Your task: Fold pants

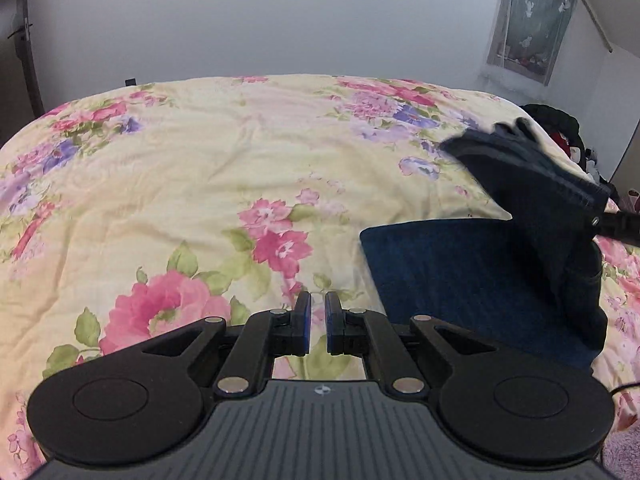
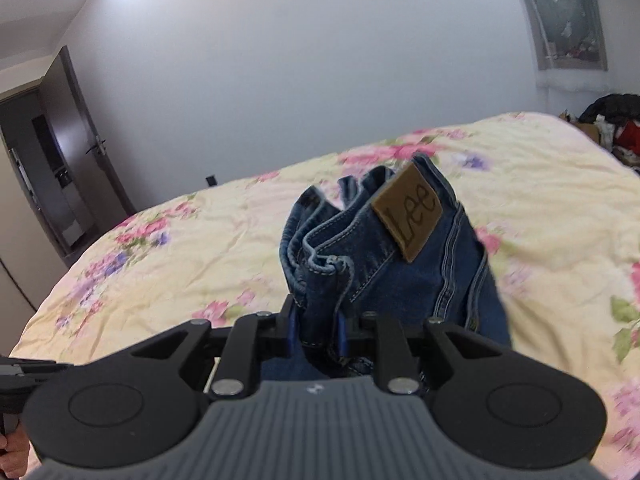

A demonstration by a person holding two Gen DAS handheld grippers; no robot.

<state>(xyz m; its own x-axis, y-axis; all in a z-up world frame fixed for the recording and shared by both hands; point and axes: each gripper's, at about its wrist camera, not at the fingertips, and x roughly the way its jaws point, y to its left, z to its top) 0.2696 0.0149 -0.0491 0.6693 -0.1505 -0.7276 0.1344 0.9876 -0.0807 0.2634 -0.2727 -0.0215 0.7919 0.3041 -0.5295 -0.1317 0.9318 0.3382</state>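
Note:
Dark blue jeans (image 1: pixel 472 280) lie partly folded on the floral bedspread (image 1: pixel 240 152) at the right of the left wrist view. Their waist end (image 1: pixel 532 184) is lifted above the bed. In the right wrist view my right gripper (image 2: pixel 318 330) is shut on the bunched waistband of the jeans (image 2: pixel 360 248), with the brown Lee patch (image 2: pixel 410 214) facing the camera. The right gripper's body shows in the left wrist view at the right edge (image 1: pixel 616 224). My left gripper (image 1: pixel 318 322) is nearly closed with a narrow gap, empty, hovering over the bedspread left of the jeans.
The bed fills both views, with a plain white wall behind. A pile of dark and red clothes (image 2: pixel 616 128) sits beyond the bed's far right corner. A curtained window (image 1: pixel 528 24) is at the upper right. A dark door (image 2: pixel 68 152) stands at the left.

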